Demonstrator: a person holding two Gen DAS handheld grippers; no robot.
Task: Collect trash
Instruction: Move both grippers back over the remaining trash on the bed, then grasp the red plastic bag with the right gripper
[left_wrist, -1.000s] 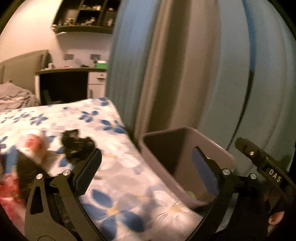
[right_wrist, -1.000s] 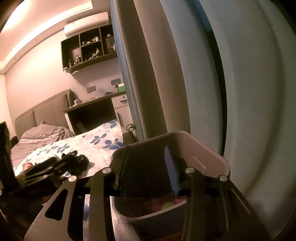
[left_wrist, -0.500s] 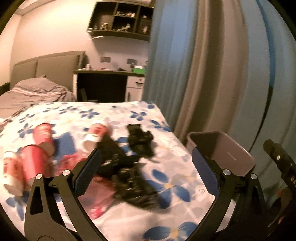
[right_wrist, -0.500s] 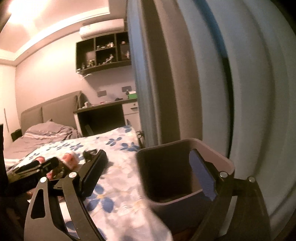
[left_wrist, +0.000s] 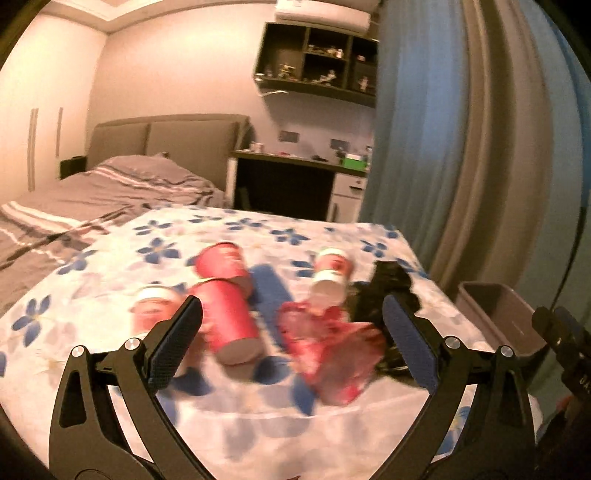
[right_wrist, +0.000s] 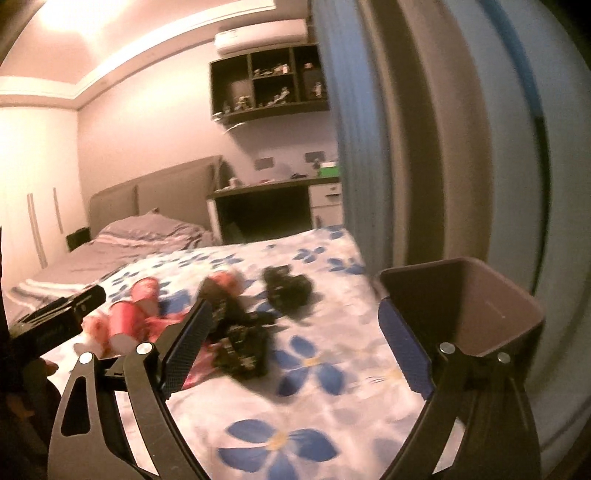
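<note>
Trash (left_wrist: 328, 343) lies in a loose cluster on the bed (left_wrist: 258, 417), on a white sheet with blue flowers. Motion blur smears all of it. Red cups (left_wrist: 229, 317) lie on their sides, one (left_wrist: 221, 264) behind another, and a paler cup (left_wrist: 330, 271) sits farther back; what is printed on them cannot be read. A crumpled red wrapper (left_wrist: 332, 354) lies near the front, its edges melting into the sheet. Black scraps (left_wrist: 388, 291) beside it are shapeless; the right wrist view shows two dark clumps (right_wrist: 288, 290), (right_wrist: 242, 345), one partly behind a finger.

The bin (right_wrist: 480, 299) stands off the bed's corner by the curtain (right_wrist: 424, 147); its bottom is hidden in both views.

The left gripper (left_wrist: 291, 347) is spread wide, holding nothing, above the cups and wrapper without touching them. The right gripper (right_wrist: 295, 354) is likewise wide apart and empty, between the dark scraps and the bin.
</note>
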